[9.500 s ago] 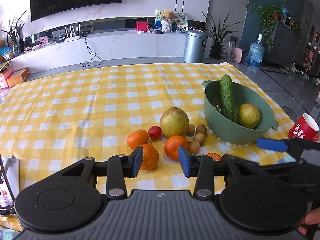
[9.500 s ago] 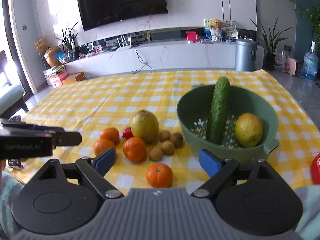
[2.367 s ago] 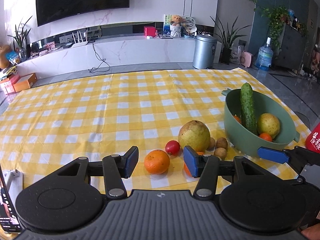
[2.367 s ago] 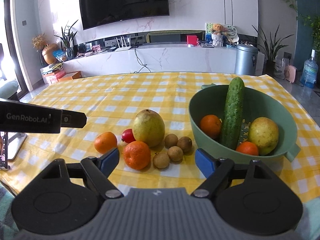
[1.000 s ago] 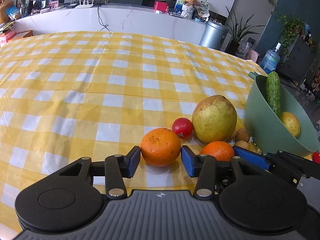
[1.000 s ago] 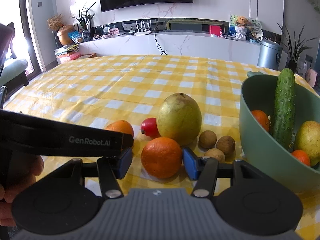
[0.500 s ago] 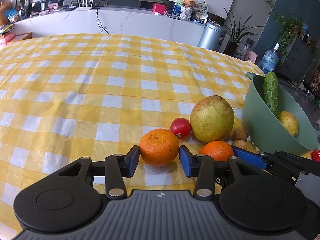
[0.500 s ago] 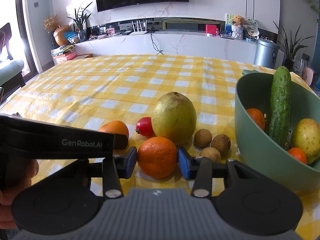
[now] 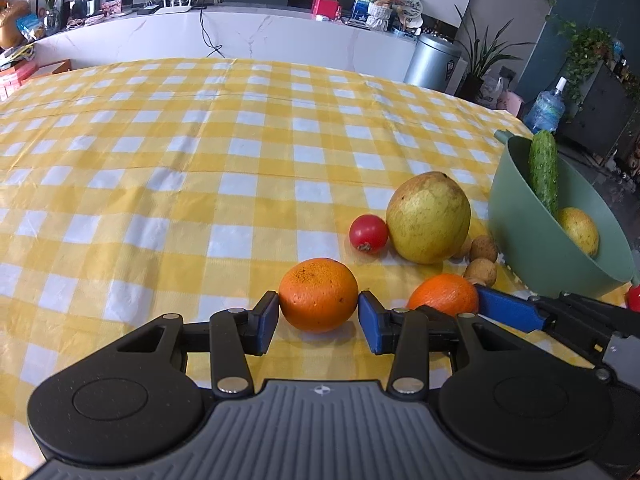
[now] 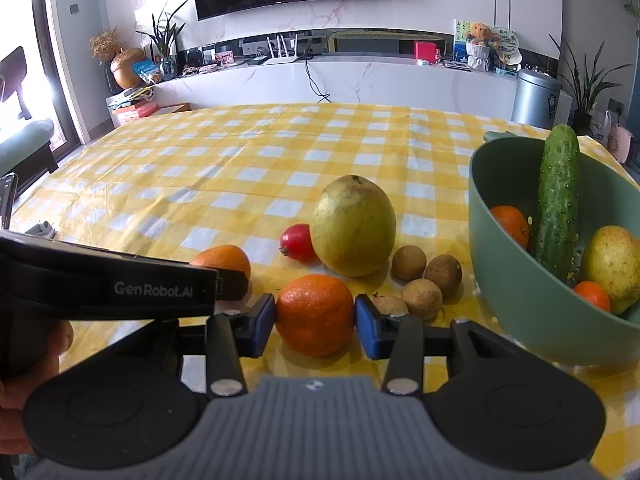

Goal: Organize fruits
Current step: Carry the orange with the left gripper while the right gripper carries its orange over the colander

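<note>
Clamping left claw [image 9: 318,316] on one orange [image 9: 318,294], right claw [image 10: 315,318] on another orange [image 10: 315,314], both lower centre of frame, readying lift into green bowl [image 10: 516,280].

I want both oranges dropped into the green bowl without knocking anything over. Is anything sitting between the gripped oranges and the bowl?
Yes. The small brown fruits lie on the cloth between the right gripper's orange and the green bowl, and the big pear sits just behind. The left gripper's orange also has the right gripper alongside it.
</note>
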A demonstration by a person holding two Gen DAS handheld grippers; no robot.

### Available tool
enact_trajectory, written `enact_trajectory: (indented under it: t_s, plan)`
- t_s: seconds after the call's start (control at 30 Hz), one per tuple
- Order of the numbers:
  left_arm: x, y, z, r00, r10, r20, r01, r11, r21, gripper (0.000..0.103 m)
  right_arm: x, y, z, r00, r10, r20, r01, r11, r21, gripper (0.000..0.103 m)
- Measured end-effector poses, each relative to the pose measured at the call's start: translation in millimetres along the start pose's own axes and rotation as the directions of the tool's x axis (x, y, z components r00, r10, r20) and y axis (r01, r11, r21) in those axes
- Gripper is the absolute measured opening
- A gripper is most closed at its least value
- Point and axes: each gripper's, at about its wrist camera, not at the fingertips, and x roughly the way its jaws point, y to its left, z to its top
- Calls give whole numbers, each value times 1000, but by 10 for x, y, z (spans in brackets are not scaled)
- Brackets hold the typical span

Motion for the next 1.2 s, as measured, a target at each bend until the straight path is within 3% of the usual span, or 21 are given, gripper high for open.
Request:
enact_trajectory:
  t_s: [0.33,0.53,0.87,1.2]
  plan:
    - [-179,-67,-53,1000,24,6,-24,1000,0,49,-232,13,-61,1000,1,27,0,1000,-18,41]
    - [-411,-146,-30,999,13,53,-13,1000,-8,49,-476,-38,-90,998,-4,60,4,1000,-6,41]
    - [-783,-501,58,991,-40,127,35,999,40,49,-1016,-373,-35,987,-52,155,41,997,72,41]
    - [-952,-1045,259,976,-129,174,102,982,158,49,-1446,-751,182,967,-112,230,94,992,88,41]
